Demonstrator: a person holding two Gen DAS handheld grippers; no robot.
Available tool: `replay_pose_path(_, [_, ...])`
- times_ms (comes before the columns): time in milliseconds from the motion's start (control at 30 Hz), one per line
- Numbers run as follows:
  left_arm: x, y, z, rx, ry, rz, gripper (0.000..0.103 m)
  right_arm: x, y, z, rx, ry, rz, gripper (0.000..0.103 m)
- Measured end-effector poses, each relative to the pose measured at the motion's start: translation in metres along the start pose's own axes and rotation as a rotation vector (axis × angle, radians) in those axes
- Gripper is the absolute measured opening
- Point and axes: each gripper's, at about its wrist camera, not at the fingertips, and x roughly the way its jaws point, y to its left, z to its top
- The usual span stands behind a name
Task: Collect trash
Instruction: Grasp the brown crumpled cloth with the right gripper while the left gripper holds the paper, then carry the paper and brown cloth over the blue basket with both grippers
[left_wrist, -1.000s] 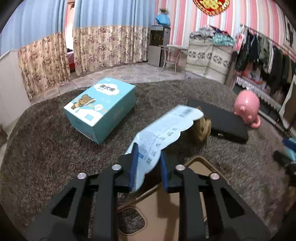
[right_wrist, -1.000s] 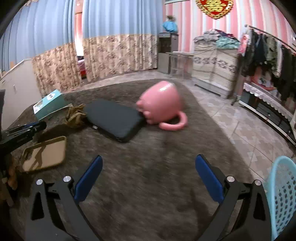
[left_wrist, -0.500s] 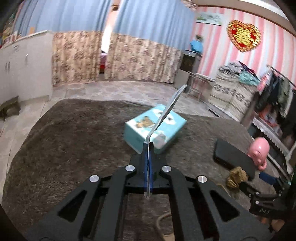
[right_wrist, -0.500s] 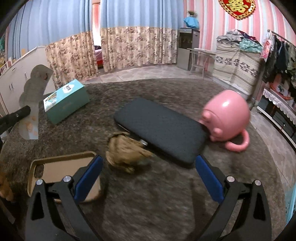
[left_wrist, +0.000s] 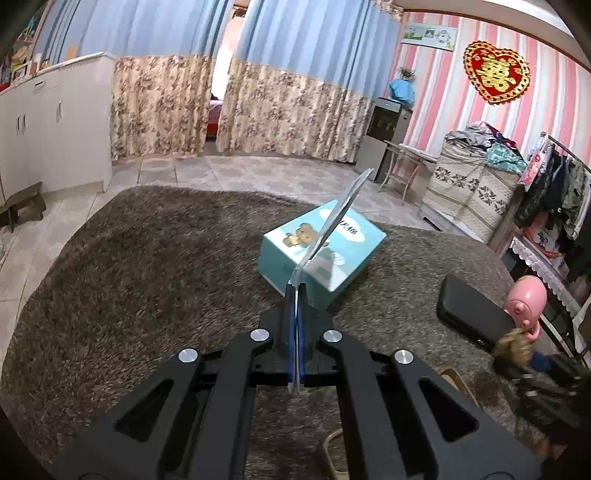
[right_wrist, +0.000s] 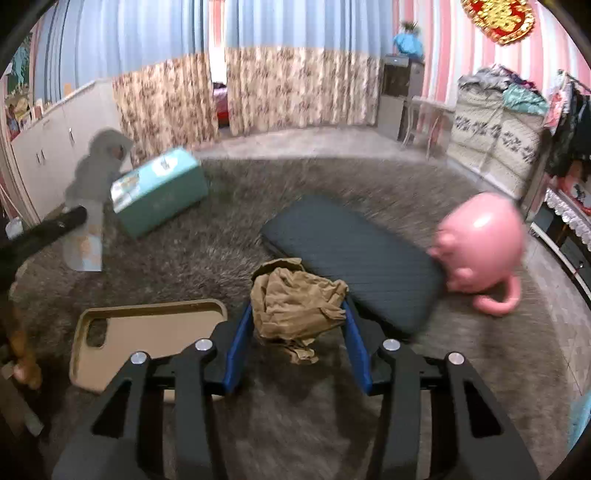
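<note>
My left gripper (left_wrist: 294, 295) is shut on a flat printed paper wrapper (left_wrist: 334, 218), held edge-on above the brown shaggy rug (left_wrist: 147, 266); the wrapper also shows in the right wrist view (right_wrist: 86, 210). My right gripper (right_wrist: 298, 314) has its blue pads on both sides of a crumpled brown paper wad (right_wrist: 297, 304) on the rug, the jaws closed in around it. The wad also shows far right in the left wrist view (left_wrist: 513, 341).
A teal tissue box (left_wrist: 321, 251) lies ahead of the left gripper. A black case (right_wrist: 351, 251) and a pink piggy mug (right_wrist: 484, 240) lie behind the wad. A tan phone case (right_wrist: 147, 336) lies left of it. Tiled floor surrounds the rug.
My left gripper has closed on the wrapper and lifted it off the rug. My right gripper has moved left to the brown wad and narrowed its jaws around it.
</note>
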Motion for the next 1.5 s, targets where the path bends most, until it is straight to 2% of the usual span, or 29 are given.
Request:
replay_pose_path(133, [-0.008, -0.013, -0.004, 0.043, -0.015, -0.04, 0.0, -0.047, -0.035, -0.013, 0.05, -0.042, -0.055, 0.047])
replay_pose_path(267, [-0.02, -0.034, -0.003, 0.106, -0.031, -0.048, 0.0, -0.101, -0.08, -0.037, 0.08, -0.077, -0.184, 0.047])
replay_pose_path(367, [-0.038, -0.058, -0.002, 0.141, -0.044, -0.089, 0.0, -0.134, -0.116, -0.056, 0.122, -0.094, -0.262, 0.047])
replay_pose_path(633, [-0.084, -0.146, -0.026, 0.238, -0.053, -0.243, 0.0, -0.197, -0.194, -0.108, 0.269, -0.118, -0.428, 0.047])
replay_pose_path(767, [-0.097, -0.198, -0.051, 0.304, -0.013, -0.32, 0.0, -0.218, -0.235, -0.132, 0.346, -0.121, -0.507, 0.047])
replay_pose_path(967, [-0.11, -0.257, -0.084, 0.389, 0.024, -0.396, 0.0, -0.241, -0.284, -0.161, 0.487, -0.155, -0.552, 0.047])
replay_pose_path(1300, [-0.125, -0.354, -0.141, 0.525, 0.089, -0.509, 0.0, -0.253, -0.312, -0.182, 0.525, -0.187, -0.585, 0.047])
replay_pose_path(1500, [-0.134, -0.409, -0.164, 0.588, 0.106, -0.577, 0.0, -0.25, -0.336, -0.196, 0.581, -0.178, -0.571, 0.047])
